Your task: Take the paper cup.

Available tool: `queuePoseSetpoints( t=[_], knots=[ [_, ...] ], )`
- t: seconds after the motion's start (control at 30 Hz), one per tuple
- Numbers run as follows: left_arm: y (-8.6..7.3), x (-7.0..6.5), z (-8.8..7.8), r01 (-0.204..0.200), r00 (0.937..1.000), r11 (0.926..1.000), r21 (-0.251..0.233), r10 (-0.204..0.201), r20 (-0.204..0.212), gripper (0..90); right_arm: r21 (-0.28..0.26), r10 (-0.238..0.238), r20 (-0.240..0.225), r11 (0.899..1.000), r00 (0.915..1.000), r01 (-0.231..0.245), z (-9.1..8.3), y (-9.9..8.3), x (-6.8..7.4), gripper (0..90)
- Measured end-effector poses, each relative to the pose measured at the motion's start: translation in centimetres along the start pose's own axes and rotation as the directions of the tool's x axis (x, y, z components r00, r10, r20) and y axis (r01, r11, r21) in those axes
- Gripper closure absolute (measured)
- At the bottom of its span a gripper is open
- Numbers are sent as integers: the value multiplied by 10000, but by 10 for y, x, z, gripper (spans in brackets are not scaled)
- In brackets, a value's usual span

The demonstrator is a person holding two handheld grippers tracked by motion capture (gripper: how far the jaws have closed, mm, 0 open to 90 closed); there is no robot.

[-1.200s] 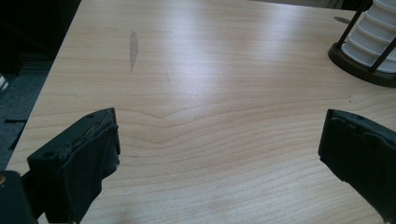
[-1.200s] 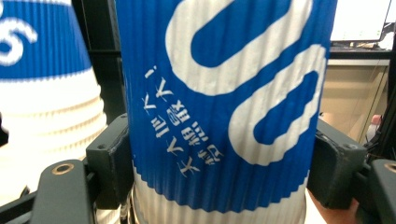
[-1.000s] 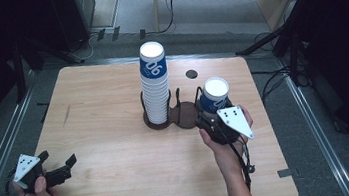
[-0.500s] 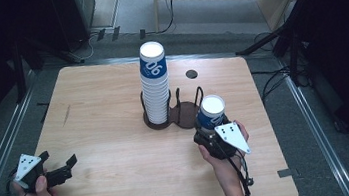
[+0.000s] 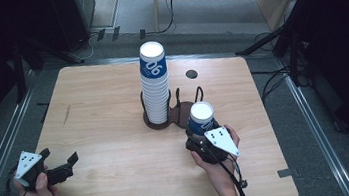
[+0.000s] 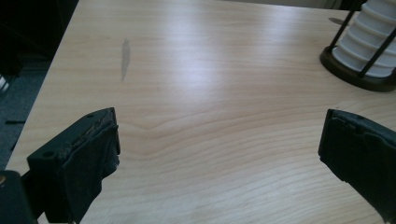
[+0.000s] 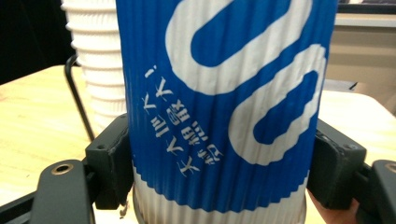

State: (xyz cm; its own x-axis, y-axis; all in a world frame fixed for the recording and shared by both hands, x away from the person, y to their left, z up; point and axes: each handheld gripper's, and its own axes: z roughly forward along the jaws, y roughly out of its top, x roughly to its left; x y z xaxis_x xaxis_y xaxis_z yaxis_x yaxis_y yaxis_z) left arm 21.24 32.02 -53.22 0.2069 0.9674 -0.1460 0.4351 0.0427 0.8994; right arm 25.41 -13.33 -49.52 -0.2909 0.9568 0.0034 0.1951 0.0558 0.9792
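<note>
A blue and white ribbed paper cup (image 5: 201,117) (image 7: 219,107) stands upright between the jaws of my right gripper (image 5: 200,137) (image 7: 219,172), which is shut on it just in front of the dark wire cup holder (image 5: 180,112). A tall stack of the same cups (image 5: 154,83) sits in the holder's left ring; in the right gripper view the stack (image 7: 91,56) rises behind the held cup. My left gripper (image 5: 65,168) (image 6: 219,154) hovers open near the table's front left corner with bare wood between its jaws. In the left gripper view the cup stack's base (image 6: 366,51) shows at the upper right.
The wooden table (image 5: 103,111) has a small dark round hole (image 5: 191,74) near its far edge and a faint grey streak (image 6: 125,56) on the left. Metal rails and cables run along the floor on both sides of the table.
My right gripper has carried the cup down and toward the table's front, away from the holder. The left gripper has stayed in place.
</note>
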Motion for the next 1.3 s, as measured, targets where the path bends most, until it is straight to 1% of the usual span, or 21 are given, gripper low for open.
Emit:
queuePoseSetpoints(
  t=[0.03, 0.07, 0.37, 0.4, 0.43, 0.6, 0.67, 0.7, 0.73, 0.77, 0.8, 0.83, 0.9, 0.93, 1.0, 1.03, 1.1, 1.13, 1.2, 1.23, 1.3],
  knots=[
    [0, 0, 0, 0, 10000, 10000, 0, 0, 0, 0, 65, 12, -44, 10000, 10000, -12, 0, -1, 2, 224],
    [5, -7, 1, -252, 9997, 9997, -19, 252, 61, 0, 105, -58, -87, 9999, 9999, 59, 0, -1, 3, 224],
    [26, -33, 8, -626, 9955, 9977, -263, 643, 696, 0, 344, -294, -388, 9989, 9988, 307, 2, -8, 16, 224],
    [31, -42, 10, -839, 9932, 9961, -265, 858, 788, 0, 418, -339, -462, 9985, 9984, 358, 3, -10, 19, 224],
    [31, -42, 10, -839, 9932, 9961, -265, 858, 788, 0, 418, -339, -462, 9985, 9984, 358, 3, -10, 19, 224],
    [36, -63, 12, -1121, 9852, 9932, -300, 1151, 1273, 0, 592, -521, -677, 9967, 9963, 561, 5, -14, 26, 225],
    [37, -71, 14, -1366, 9780, 9906, -121, 1368, 1574, 0, 702, -672, -726, 9949, 9951, 723, 5, -17, 29, 225],
    [38, -78, 14, -1706, 9714, 9853, -5, 1683, 1678, 0, 741, -707, -761, 9943, 9946, 764, 5, -18, 31, 225],
    [38, -78, 14, -1706, 9714, 9853, -5, 1683, 1678, 0, 741, -707, -761, 9943, 9946, 764, 5, -18, 31, 225],
    [39, -82, 14, -1838, 9670, 9830, -8, 1810, 1794, 0, 762, -765, -792, 9937, 9939, 825, 6, -19, 32, 225],
    [40, -86, 13, -1824, 9597, 9832, -30, 1787, 2169, 0, 806, -938, -893, 9916, 9916, 1011, 6, -21, 37, 225],
    [40, -86, 13, -1824, 9597, 9832, -30, 1787, 2169, 0, 806, -938, -893, 9916, 9916, 1011, 6, -21, 37, 225],
    [41, -90, 13, -1765, 9546, 9843, -32, 1720, 2430, 0, 831, -1122, -977, 9892, 9889, 1205, 7, -24, 43, 225],
    [42, -94, 14, -1786, 9495, 9839, 69, 1705, 2635, 0, 845, -1221, -1009, 9878, 9874, 1308, 7, -24, 45, 225],
    [42, -98, 16, -1909, 9396, 9814, 204, 1767, 2930, 0, 882, -1518, -1098, 9829, 9823, 1617, 7, -27, 52, 225],
    [42, -101, 17, -1988, 9281, 9796, 301, 1783, 3267, 0, 882, -1623, -1123, 9811, 9803, 1725, 7, -28, 54, 224],
    [42, -105, 19, -2138, 9133, 9760, 413, 1847, 3630, 0, 894, -1958, -1132, 9744, 9741, 2063, 7, -30, 60, 224],
    [41, -108, 21, -2222, 9068, 9734, 550, 1856, 3784, 0, 901, -2280, -1194, 9668, 9663, 2392, 8, -32, 65, 224],
    [42, -111, 22, -2240, 8994, 9723, 660, 1802, 3982, 0, 937, -2659, -1160, 9563, 9570, 2771, 8, -35, 69, 224],
    [42, -111, 22, -2240, 8994, 9723, 660, 1802, 3982, 0, 937, -2659, -1160, 9563, 9570, 2771, 8, -35, 69, 224],
    [42, -113, 22, -2177, 8900, 9735, 704, 1684, 4238, 0, 951, -2969, -1143, 9466, 9480, 3079, 8, -38, 73, 224]
  ],
)
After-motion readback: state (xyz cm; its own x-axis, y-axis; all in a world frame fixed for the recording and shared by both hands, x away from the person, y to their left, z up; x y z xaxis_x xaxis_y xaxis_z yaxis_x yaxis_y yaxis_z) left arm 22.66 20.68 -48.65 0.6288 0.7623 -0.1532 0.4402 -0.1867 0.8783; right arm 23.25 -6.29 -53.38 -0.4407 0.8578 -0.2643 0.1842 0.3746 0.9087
